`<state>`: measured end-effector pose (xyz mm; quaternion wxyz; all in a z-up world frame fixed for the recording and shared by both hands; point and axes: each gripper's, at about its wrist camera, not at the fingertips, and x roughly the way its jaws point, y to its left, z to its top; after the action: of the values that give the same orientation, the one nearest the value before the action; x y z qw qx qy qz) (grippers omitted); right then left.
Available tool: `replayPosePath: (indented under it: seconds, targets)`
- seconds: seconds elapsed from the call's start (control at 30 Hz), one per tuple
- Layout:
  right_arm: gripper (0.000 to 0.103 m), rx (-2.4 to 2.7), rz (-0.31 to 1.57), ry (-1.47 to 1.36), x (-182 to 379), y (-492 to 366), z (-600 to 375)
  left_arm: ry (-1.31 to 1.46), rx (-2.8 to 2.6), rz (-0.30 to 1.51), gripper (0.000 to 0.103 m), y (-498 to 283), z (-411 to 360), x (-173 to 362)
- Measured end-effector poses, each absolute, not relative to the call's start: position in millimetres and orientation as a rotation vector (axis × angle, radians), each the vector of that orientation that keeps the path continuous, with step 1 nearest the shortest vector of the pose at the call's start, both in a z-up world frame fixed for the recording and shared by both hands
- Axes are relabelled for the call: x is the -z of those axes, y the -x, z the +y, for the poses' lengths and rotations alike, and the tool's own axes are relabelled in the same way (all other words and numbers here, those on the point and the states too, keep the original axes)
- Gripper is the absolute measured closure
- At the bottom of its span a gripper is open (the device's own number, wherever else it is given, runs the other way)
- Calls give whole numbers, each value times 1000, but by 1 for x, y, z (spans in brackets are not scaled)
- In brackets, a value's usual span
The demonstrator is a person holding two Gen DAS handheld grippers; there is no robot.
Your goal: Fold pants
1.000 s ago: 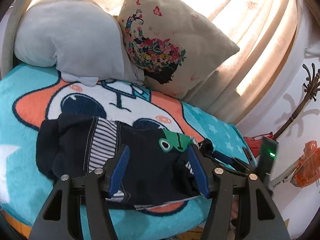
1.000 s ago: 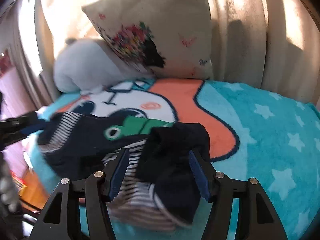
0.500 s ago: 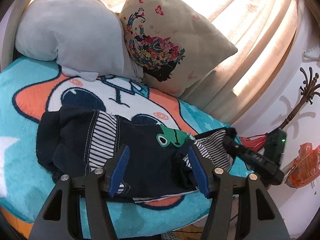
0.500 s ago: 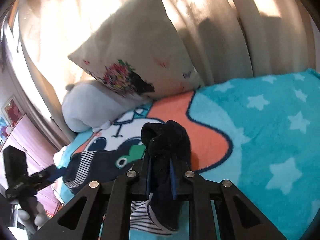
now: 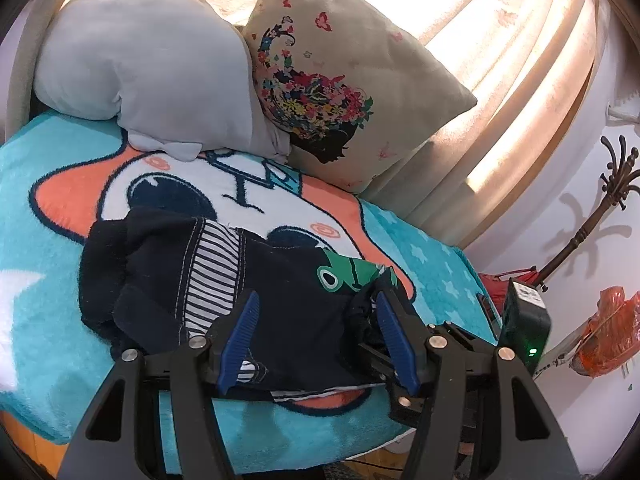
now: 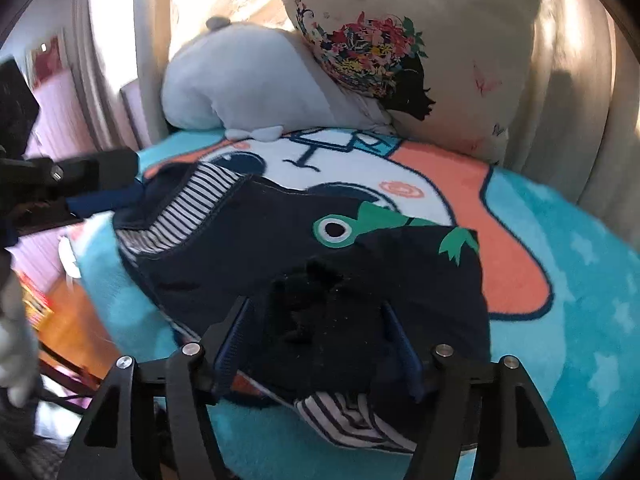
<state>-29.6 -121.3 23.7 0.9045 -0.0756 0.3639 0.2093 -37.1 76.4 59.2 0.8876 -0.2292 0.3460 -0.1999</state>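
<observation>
A: Where do the pants (image 6: 280, 248) lie from the right gripper (image 6: 316, 340)?

B: Straight ahead, on the bed's blanket (image 6: 560, 280), their long axis running left to right. Its jaws have just been opening; a dark bunched fold sits loose between them, unpinched.

A: And the left gripper (image 5: 316, 332)?

B: Spread over the near edge, gripping nothing. Navy, striped lining, green frog patch.

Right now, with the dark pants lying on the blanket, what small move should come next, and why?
Probably draw the right hand-held gripper back. Its jaws have just been opening and stand apart, with a bunched dark fold of the pants loose between them, so that end seems laid down. The left hand-held gripper is open above the pants, so it could then smooth them flat on the blanket.
</observation>
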Motion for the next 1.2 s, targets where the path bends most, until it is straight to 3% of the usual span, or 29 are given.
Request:
replayPosePath:
  seconds: [0.1,0.13,0.17,0.3,0.53,0.63,0.67,0.8,1.0,1.03,1.1,1.2]
  targets:
    - [35,-346,746,179,-22,24,-124,486,419,723,43,38,78,-58]
    - [41,-337,760,150,-21,18,-128,487,419,723,43,38,78,-58]
    - [65,-344,782,108,-19,14,-133,488,419,722,43,38,78,-58]
    - [79,-381,795,-63,-22,5,-159,494,415,713,43,40,82,-59]
    - [78,-412,709,-291,-60,1,-195,538,379,693,43,41,98,-62]
    - [59,-448,763,-280,-47,-13,-176,547,367,692,43,43,103,-63]
    - [47,-491,811,-254,-33,-19,-161,546,366,693,43,44,104,-63]
    - [37,-560,832,-231,-16,-17,-145,523,354,687,42,48,107,-66]
    - [37,-583,642,-314,-69,14,-186,547,309,678,41,44,118,-62]
    - [39,-565,620,-316,-75,16,-190,551,299,678,41,44,120,-61]
    - [62,-563,649,-308,-75,8,-189,561,275,673,41,45,126,-61]
    - [63,-541,742,-287,-52,-10,-170,562,220,654,41,50,140,-64]
